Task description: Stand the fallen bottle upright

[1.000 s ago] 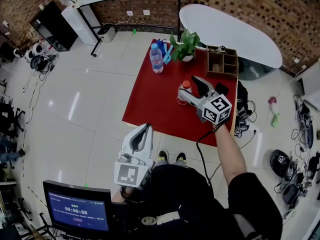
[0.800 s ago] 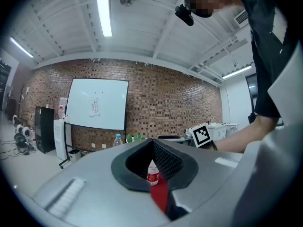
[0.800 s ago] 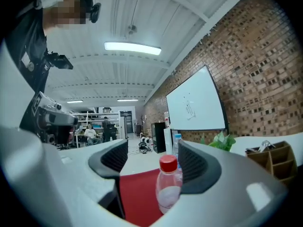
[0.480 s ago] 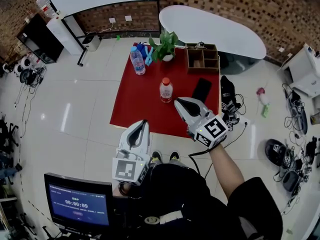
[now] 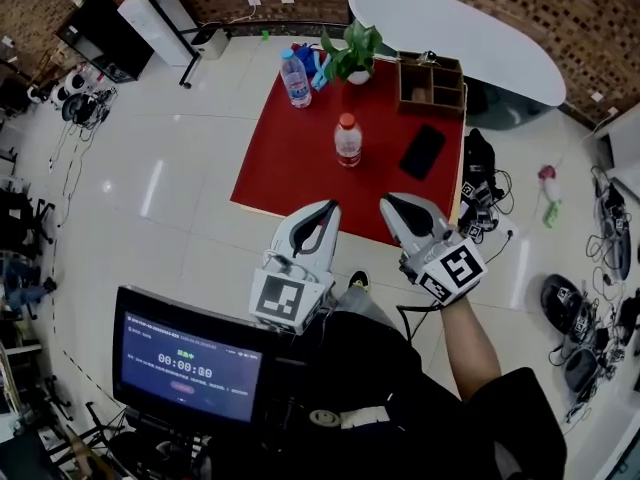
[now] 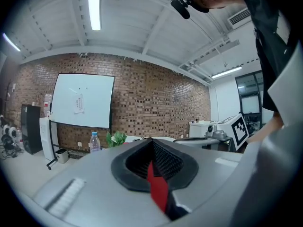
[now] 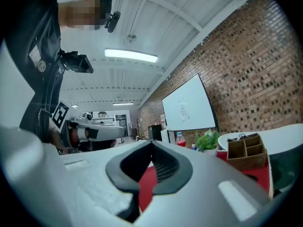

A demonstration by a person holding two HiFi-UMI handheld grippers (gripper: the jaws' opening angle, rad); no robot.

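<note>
Holding both grippers level and side by side in front of the body, the person aims them away toward the far side of the scene. Nearest of all, at the left, a monitor (image 5: 190,358) tilts up toward the camera. The left gripper (image 5: 329,207) sits just beyond it. Its jaws are closed tip to tip with nothing between them; only a sliver of red shows through the gap behind the tips. The right gripper (image 5: 389,202) is just beside it on the right, carried on a bare forearm (image 5: 468,333) that runs back into a dark sleeve. Its jaws are likewise pressed together and empty. Both sets of tips hang about over the near edge of the red surface (image 5: 285,163).

Farther on, near the middle of that surface and well apart from both grippers, the orange-capped bottle (image 5: 347,140) stands upright. A black phone (image 5: 422,152) lies flat to its right. Along the far edge stand a clear bottle (image 5: 294,78) with a blue cap at the left, a potted plant (image 5: 352,52) beside it, and a wooden organiser (image 5: 432,84) at the right corner. Beyond them is a white oval table (image 5: 455,33).
</note>
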